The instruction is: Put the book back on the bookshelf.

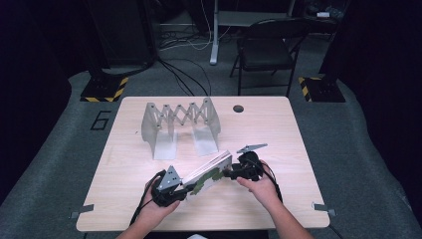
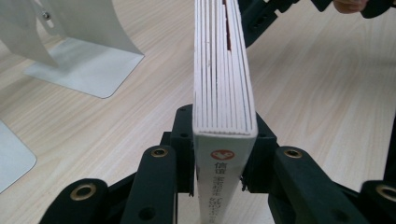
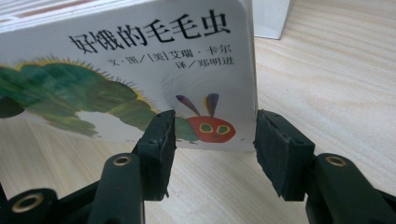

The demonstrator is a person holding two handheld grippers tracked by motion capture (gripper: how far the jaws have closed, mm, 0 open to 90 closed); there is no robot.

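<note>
The high view is looking forward and down over the table (image 1: 149, 209). Each gripper view is riding close, looking along its own jaws at the book (image 2: 224, 84) from opposite ends; all three are sharing it.

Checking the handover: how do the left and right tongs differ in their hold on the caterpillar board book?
The left tongs clamp the white caterpillar board book across its spine end, pads pressed on both covers. The right tongs stand apart, one pad in front of the cover and the other past the book's edge, with no squeeze evident. Both are black and point at the same book above the pale wooden table.
</note>
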